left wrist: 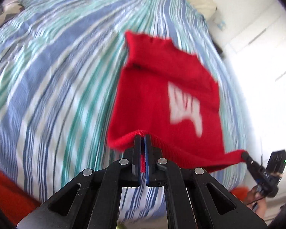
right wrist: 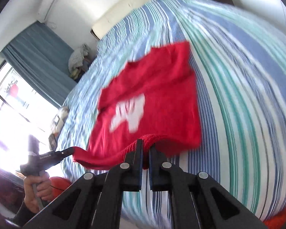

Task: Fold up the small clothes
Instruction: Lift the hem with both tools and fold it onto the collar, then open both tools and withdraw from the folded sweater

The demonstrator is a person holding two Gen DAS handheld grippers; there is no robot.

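While one red garment (left wrist: 162, 95) is hanging above the striped bedspread (left wrist: 47, 76), two grippers are pinching its ribbed hem, one at each end. The left gripper (left wrist: 142, 139) is clenching the hem between its two fingers, with a strip of red cloth showing in the narrow gap. The right gripper (right wrist: 145, 145) is likewise clamping a bunched fold of the same hem. The garment is bearing one white print (right wrist: 129, 114) on its front, blurred beyond reading, and its far end is trailing toward the bedspread. In the right wrist view one hand (right wrist: 37, 192) is gripping the left gripper's handle. One blue curtain (right wrist: 38, 61) is hanging by one bright window (right wrist: 13, 110).
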